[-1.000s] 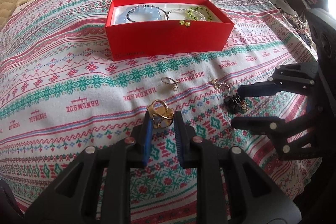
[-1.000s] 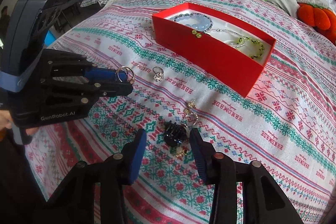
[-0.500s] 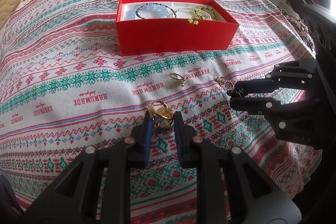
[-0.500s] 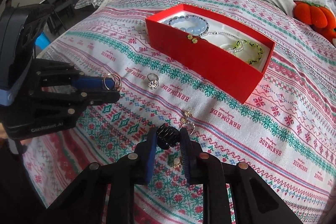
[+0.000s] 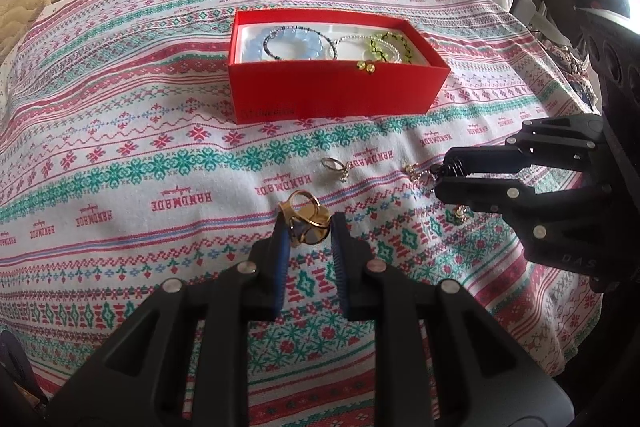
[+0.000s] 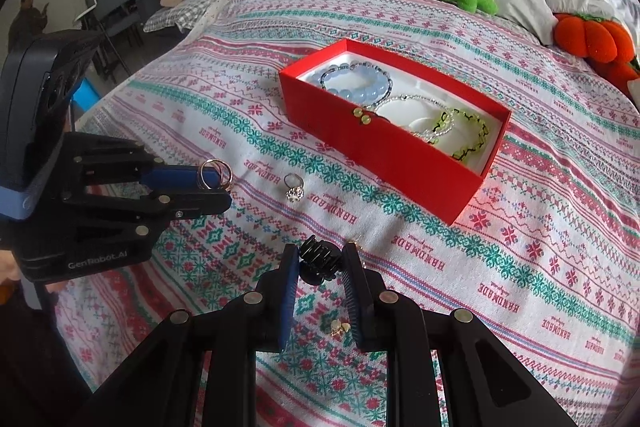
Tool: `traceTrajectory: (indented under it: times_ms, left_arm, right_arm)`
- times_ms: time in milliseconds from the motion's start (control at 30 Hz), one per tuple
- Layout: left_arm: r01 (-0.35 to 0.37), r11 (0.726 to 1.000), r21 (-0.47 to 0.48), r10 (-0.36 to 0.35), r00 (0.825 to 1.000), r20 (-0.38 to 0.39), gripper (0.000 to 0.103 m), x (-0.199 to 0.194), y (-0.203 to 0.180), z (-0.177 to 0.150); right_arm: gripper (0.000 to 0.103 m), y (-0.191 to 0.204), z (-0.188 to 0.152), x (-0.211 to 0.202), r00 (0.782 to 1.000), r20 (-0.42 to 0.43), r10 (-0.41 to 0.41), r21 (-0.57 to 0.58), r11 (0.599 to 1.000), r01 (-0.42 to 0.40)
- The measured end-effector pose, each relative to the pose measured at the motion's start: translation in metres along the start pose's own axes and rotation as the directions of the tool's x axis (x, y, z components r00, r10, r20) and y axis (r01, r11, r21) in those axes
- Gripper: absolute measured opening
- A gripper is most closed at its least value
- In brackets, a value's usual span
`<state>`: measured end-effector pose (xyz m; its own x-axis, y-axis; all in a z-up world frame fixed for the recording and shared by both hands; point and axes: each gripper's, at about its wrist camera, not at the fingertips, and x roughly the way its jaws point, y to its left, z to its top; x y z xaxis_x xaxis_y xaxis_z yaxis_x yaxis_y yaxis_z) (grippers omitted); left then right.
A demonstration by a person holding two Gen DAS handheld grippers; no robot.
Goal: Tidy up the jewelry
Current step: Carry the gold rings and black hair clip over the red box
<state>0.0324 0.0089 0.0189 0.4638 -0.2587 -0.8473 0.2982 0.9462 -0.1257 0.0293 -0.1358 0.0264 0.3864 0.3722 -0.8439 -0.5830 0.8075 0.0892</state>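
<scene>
So the whole bed is covered by a patterned bedspread [image 5: 132,131] in red, green and white with "HANDMADE" woven into it, and a red jewelry box [image 5: 336,95] sits on it at about 12 o'clock from both grippers, lid off. Inside the box there's a pale blue bead bracelet [image 6: 356,83] at the left end, a clear bead bracelet [image 6: 416,107] in the middle and a green-and-black bead bracelet [image 6: 468,135] at the right end, plus a pair of yellow-green bead earrings [image 5: 366,67] hanging on the front wall. The left gripper [image 5: 306,227] is clamped on a pair of gold rings [image 5: 304,221], lifted clear of the bedspread. The right gripper [image 6: 320,259] has just finished closing and now pinches a black hair claw clip [image 6: 320,261] between its blue pads. In the right wrist view a silver ring with a stone [image 6: 294,187] lies on the bedspread at about 11 o'clock from the claw clip, and a small gold earring [image 6: 340,327] lies right under the right gripper's fingers, around 6 o'clock from the clip. Another gold earring [image 5: 416,173] lies just beside the right gripper's tips in the left wrist view.
</scene>
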Motion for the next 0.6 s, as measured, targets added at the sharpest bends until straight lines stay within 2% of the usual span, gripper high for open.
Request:
traceTrajectory:
  times_ms: [600]
  left_arm:
    - [-0.001, 1.000, -0.029, 0.003, 0.999, 0.054, 0.022, -0.011, -0.008, 0.034]
  right_arm:
    - [0.022, -0.018, 0.029, -0.031, 0.993, 0.110, -0.037, 0.074, 0.997, 0.029]
